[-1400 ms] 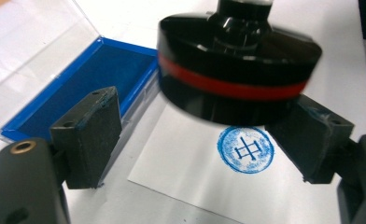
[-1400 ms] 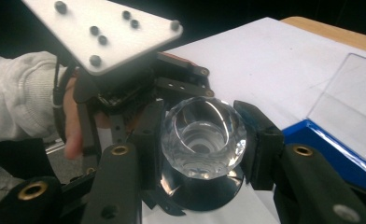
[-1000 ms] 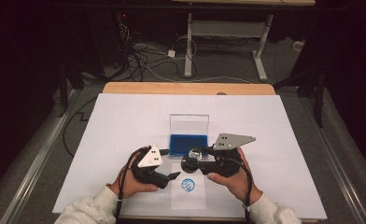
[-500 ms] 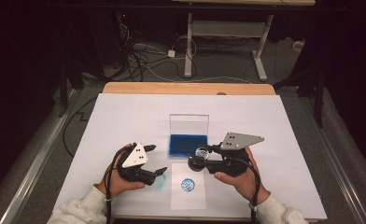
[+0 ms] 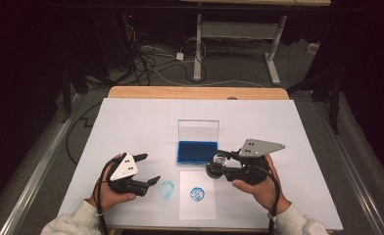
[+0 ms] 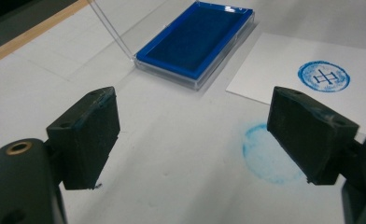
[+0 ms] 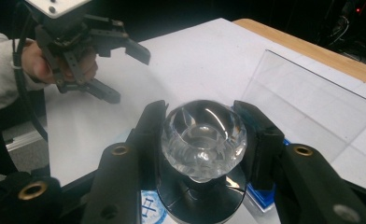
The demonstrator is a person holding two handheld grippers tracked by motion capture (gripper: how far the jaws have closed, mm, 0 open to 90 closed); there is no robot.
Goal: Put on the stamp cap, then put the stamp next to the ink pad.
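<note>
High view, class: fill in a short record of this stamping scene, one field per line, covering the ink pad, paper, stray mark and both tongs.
ink pad: blue ink pad, clear lid raised
paper: white sheet bearing a round blue print
stray mark: faint blue smudge on the table, left of the sheet
left tongs: open, empty
right tongs: shut on the clear-knobbed stamp

On the table [image 5: 131, 122] we see the ink pad [image 5: 196, 152] at the middle, its lid standing open behind it. Nearer us lies the paper sheet [image 5: 198, 208] bearing a stamped mark [image 5: 197, 193]. A smudge [image 5: 166, 189] sits on the table just left of the sheet. The left gripper [image 5: 147, 168] hangs left of the smudge; the right gripper [image 5: 218, 165], holding the stamp [image 5: 218, 163], sits right of the pad.
</note>
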